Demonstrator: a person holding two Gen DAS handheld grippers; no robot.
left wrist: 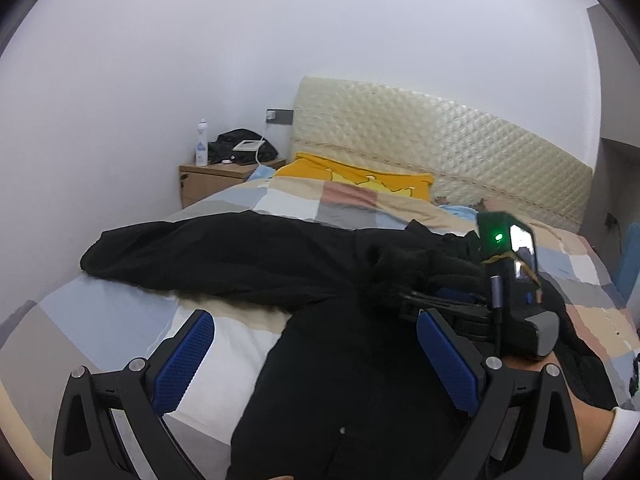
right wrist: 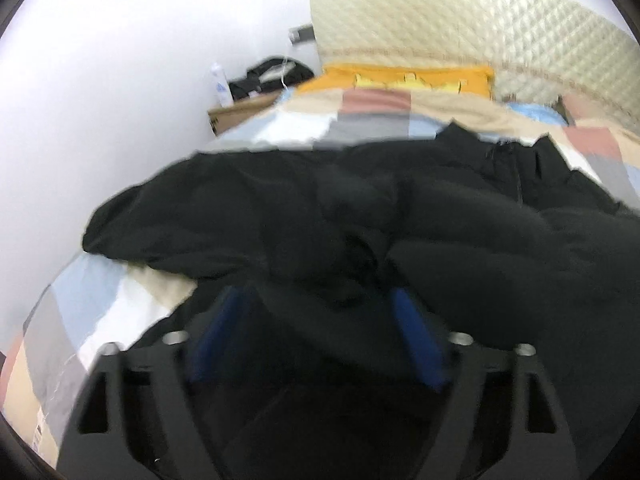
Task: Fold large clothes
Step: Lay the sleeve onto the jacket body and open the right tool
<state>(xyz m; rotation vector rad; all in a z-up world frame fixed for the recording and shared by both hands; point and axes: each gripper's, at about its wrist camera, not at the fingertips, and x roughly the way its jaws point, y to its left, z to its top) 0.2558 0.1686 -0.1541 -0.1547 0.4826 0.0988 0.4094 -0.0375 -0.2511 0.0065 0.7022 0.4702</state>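
Observation:
A large black garment [left wrist: 224, 256] lies spread across the patchwork quilt [left wrist: 120, 320], one sleeve stretched out to the left. My left gripper [left wrist: 316, 360] hovers low over its near part, blue pads [left wrist: 184, 360] wide apart and open, gripping nothing. To the right, a hand carries the other tool, its housing with a green light [left wrist: 498, 237] showing, with its fingers pushed into bunched black cloth. In the blurred right wrist view, my right gripper [right wrist: 316, 334] stands open. The black garment [right wrist: 440, 220] lies heaped between and beyond its jaws, and the pads do not press on it.
A quilted cream headboard [left wrist: 440, 132] and a yellow pillow [left wrist: 360, 176] are at the far end of the bed. A wooden nightstand [left wrist: 216, 182] in the corner holds a bottle [left wrist: 202, 142] and dark things. A white wall runs along the bed's left side.

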